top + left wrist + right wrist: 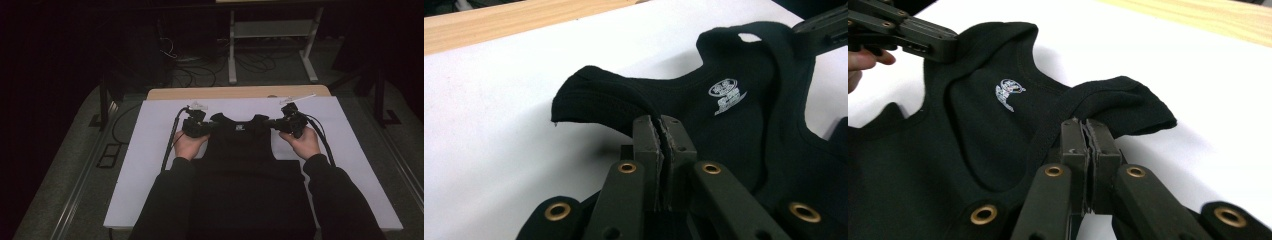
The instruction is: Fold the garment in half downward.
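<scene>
White table (pixel 150 165) lies under my claws. My left claw (pixel 660 131) pinches one strap of the black top (pixel 240 150), my right claw (pixel 1087 134) the other. I think the straps hang just off the table.

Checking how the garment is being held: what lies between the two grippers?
In the high view, the black tank top's neckline with its white label spans from the left gripper to the right gripper.
</scene>
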A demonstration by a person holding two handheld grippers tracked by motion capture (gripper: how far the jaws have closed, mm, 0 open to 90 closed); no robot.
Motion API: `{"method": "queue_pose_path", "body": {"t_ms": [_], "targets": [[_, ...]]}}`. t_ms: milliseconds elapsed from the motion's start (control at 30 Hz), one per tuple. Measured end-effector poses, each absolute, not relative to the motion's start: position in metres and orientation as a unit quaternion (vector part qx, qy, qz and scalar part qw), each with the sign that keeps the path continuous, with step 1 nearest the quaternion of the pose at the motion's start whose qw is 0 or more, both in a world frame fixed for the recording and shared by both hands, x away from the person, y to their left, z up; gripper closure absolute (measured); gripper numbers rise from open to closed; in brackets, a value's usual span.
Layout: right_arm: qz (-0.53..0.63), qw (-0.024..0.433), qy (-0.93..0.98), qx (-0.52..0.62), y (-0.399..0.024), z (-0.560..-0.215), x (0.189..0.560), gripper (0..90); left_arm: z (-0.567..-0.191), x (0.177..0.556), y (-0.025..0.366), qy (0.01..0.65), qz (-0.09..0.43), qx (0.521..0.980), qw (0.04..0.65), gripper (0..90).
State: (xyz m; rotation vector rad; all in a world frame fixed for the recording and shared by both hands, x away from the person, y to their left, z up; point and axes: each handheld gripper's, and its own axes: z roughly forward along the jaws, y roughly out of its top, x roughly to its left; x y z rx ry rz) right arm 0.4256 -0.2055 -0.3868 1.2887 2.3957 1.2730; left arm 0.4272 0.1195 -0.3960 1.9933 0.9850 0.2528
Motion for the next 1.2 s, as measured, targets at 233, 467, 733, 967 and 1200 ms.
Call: {"method": "queue_pose_path", "body": {"t_ms": [233, 467, 733, 967, 1200], "targets": [[0.433, 0.075, 0.795, 0.418, -0.206, -0.375, 0.415, 86.6, -0.382, 0.417, 0.126, 0.387, 0.109, 0.803, 0.44, 85.6], [0.432, 0.085, 0.8, 0.407, -0.204, -0.366, 0.398, 86.6, -0.373, 0.401, 0.129, 0.374, 0.117, 0.805, 0.446, 85.6], [0.438, 0.088, 0.803, 0.394, -0.206, -0.355, 0.38, 86.6, -0.371, 0.383, 0.134, 0.367, 0.109, 0.804, 0.456, 85.5], [0.444, 0.095, 0.808, 0.377, -0.204, -0.348, 0.363, 86.6, -0.372, 0.371, 0.139, 0.361, 0.107, 0.802, 0.464, 85.5], [0.446, 0.095, 0.811, 0.366, -0.199, -0.348, 0.349, 86.6, -0.371, 0.358, 0.142, 0.352, 0.106, 0.802, 0.471, 85.4]]}}
